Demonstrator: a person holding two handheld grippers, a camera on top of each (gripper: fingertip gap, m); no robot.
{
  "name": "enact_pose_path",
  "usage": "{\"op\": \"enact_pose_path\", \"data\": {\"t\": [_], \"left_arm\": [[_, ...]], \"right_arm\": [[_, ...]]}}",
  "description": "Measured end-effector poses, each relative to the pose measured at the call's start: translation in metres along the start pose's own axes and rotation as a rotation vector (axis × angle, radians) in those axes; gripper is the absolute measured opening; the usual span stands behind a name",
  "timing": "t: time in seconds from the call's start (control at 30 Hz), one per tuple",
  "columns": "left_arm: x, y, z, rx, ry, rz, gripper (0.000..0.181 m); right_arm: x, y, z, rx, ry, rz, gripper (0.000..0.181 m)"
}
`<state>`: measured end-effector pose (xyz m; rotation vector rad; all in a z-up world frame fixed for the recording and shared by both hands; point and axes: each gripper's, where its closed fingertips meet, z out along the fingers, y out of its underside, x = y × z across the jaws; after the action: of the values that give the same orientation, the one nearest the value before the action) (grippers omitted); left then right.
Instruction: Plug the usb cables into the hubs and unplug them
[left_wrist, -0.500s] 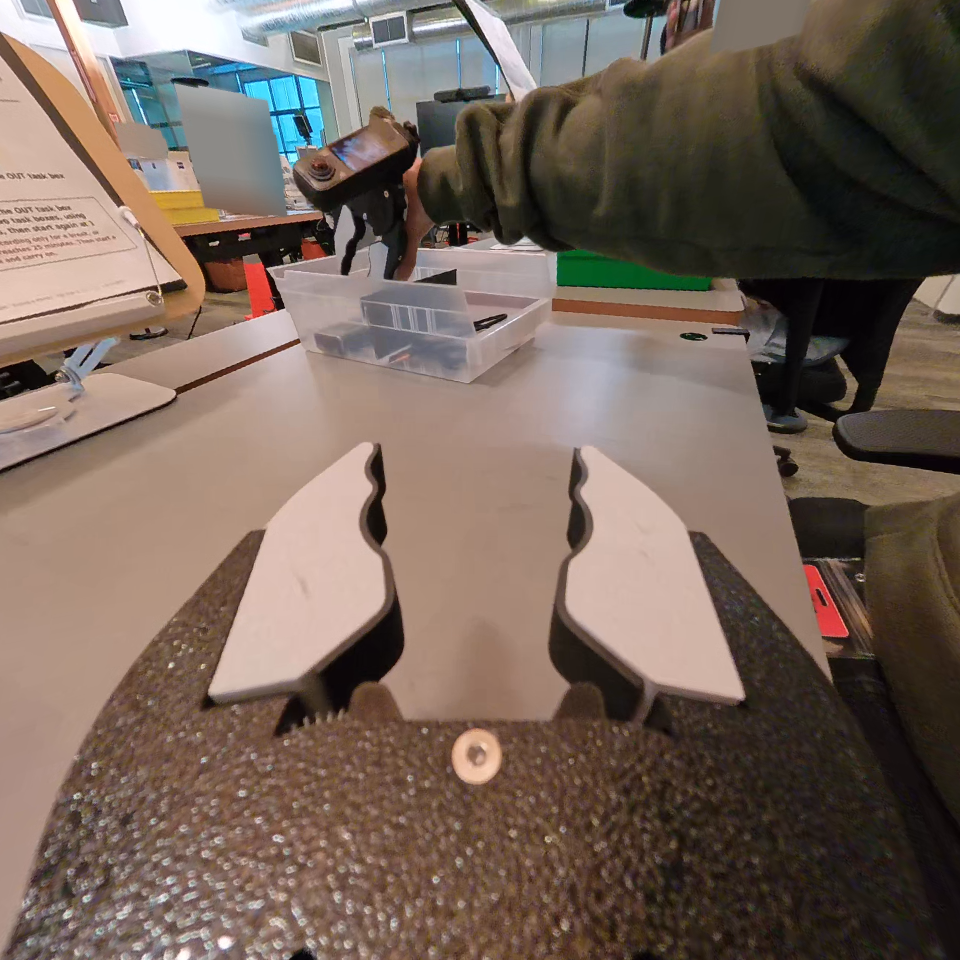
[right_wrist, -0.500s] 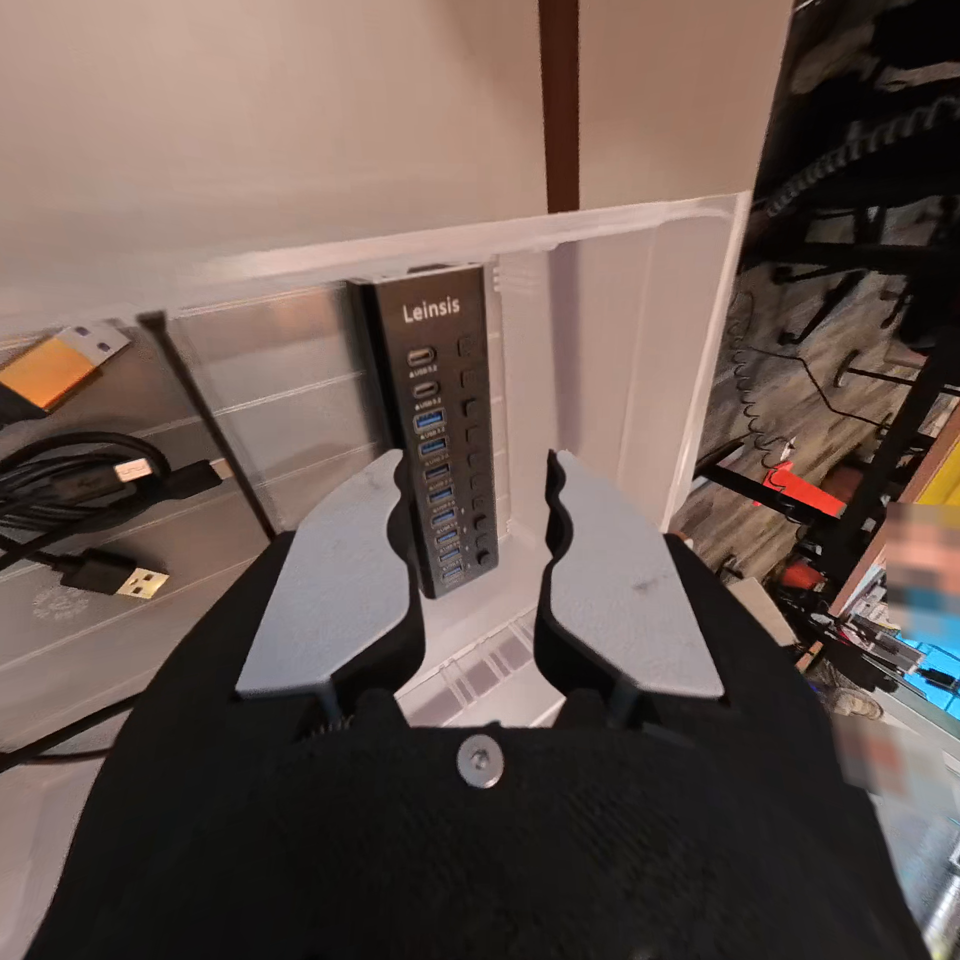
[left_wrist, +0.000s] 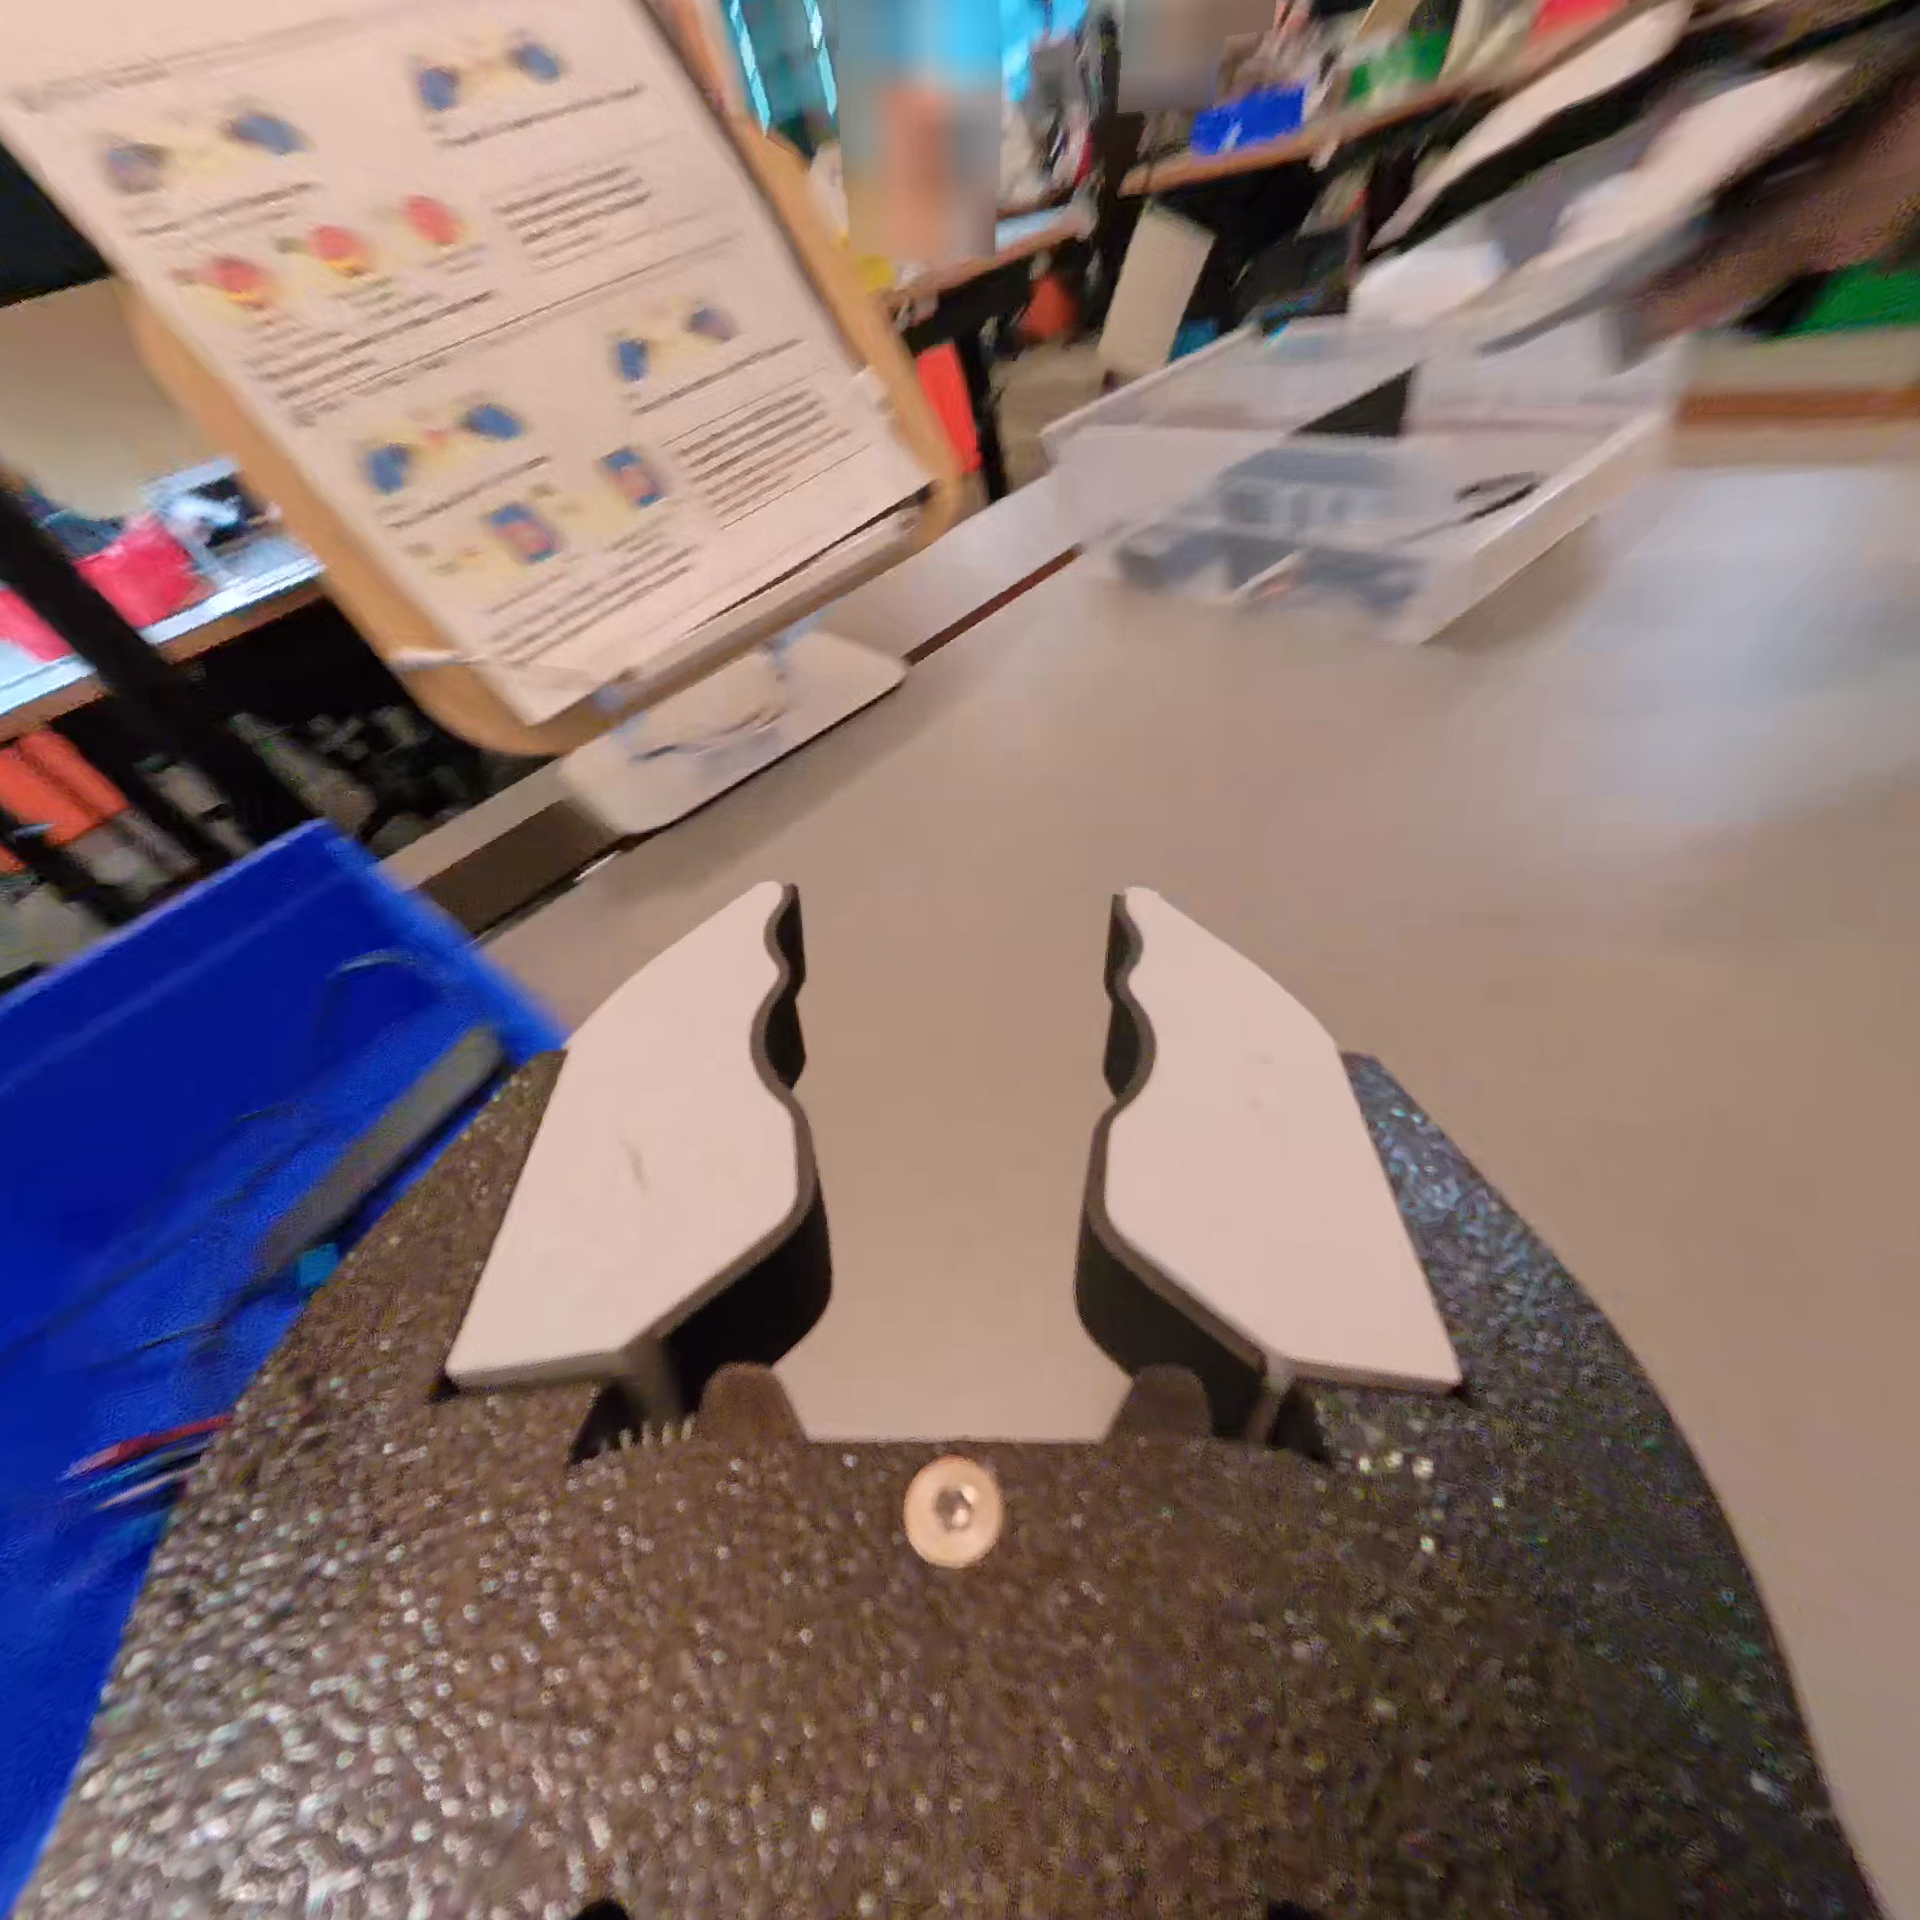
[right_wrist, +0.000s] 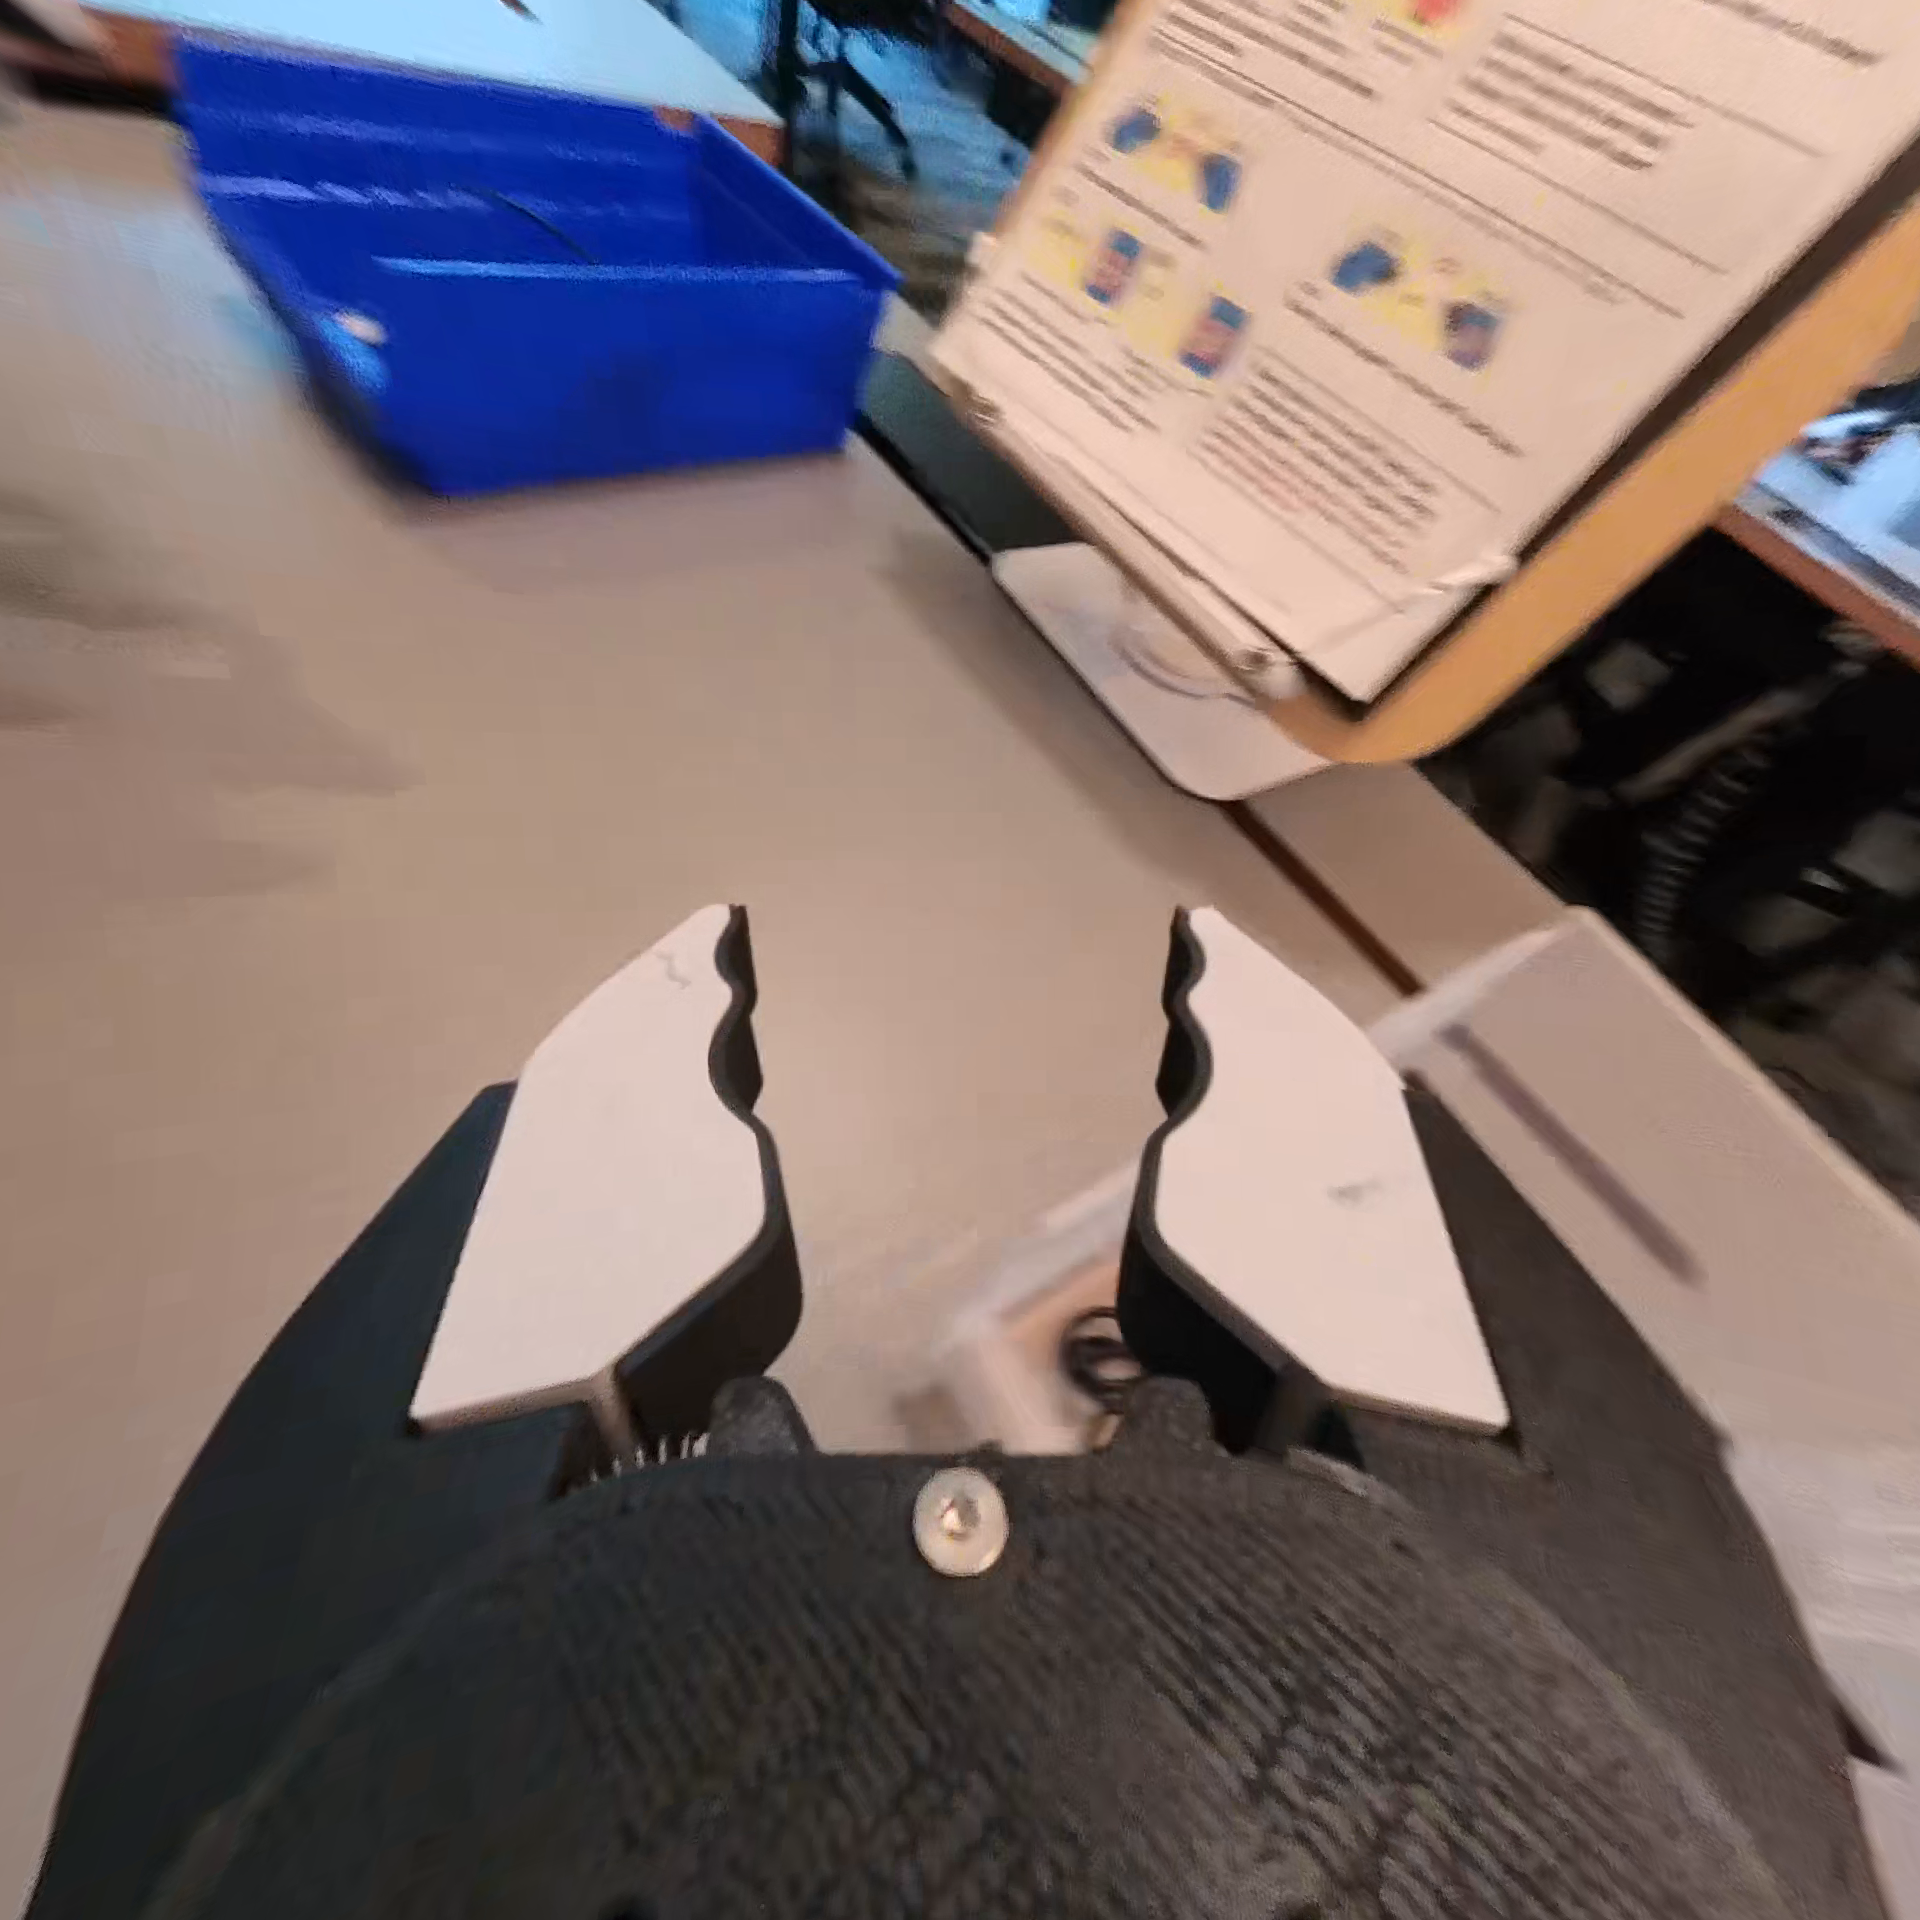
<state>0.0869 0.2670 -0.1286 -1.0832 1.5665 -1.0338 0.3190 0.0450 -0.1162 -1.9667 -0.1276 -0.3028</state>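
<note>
The left gripper (left_wrist: 954, 935) is held low over the table (left_wrist: 1403, 883), pointing forward along it, jaws parted wide with only bare tabletop between them; it grips nothing. Close on its left, touching the edge of its body in the left wrist view, sits a blue bin (left_wrist: 187, 1091) with a dark bar and thin wires blurred inside. Ahead and left, a sheet stand (left_wrist: 499, 343) leans over its pale base near the table's left edge. Farther ahead and right lies a clear tray (left_wrist: 1351, 520) holding dark items, too blurred to tell hubs from cables. From the fingertips to that tray the tabletop is open, and it runs open to the right as well.

The right gripper (right_wrist: 956, 925) is tilted down toward the table (right_wrist: 520, 727), jaws also wide apart and holding nothing. Directly under it and to its right is the clear tray (right_wrist: 1538, 1039), its near rim passing beneath the right finger; a coil of black cable (right_wrist: 1101, 1361) shows inside, just behind the jaws. No hub can be made out in the blur. Ahead, the table is bare up to the blue bin (right_wrist: 623, 353) at far left. The sheet stand (right_wrist: 1403, 312) overhangs the table's right edge ahead and right, with a dark seam in the tabletop running from it toward the tray.
</note>
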Motion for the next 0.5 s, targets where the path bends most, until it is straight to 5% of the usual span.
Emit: {"op": "enact_pose_path", "data": {"t": [0.13, 0.23, 0.5], "left_arm": [[-0.112, 0.018, -0.012, -0.298, -0.119, 0.192, 0.054], [-0.166, 0.055, 0.010, -0.534, -0.015, 0.283, 0.060], [-0.212, 0.143, 0.079, -0.883, 0.233, 0.442, 0.052]], "right_arm": [[-0.056, -0.010, -0.020, 0.149, -0.102, 0.085, 0.073], [-0.086, -0.008, -0.021, 0.186, -0.204, 0.167, 0.073], [-0.121, 0.012, -0.010, 0.106, -0.260, 0.137, 0.078]]}}
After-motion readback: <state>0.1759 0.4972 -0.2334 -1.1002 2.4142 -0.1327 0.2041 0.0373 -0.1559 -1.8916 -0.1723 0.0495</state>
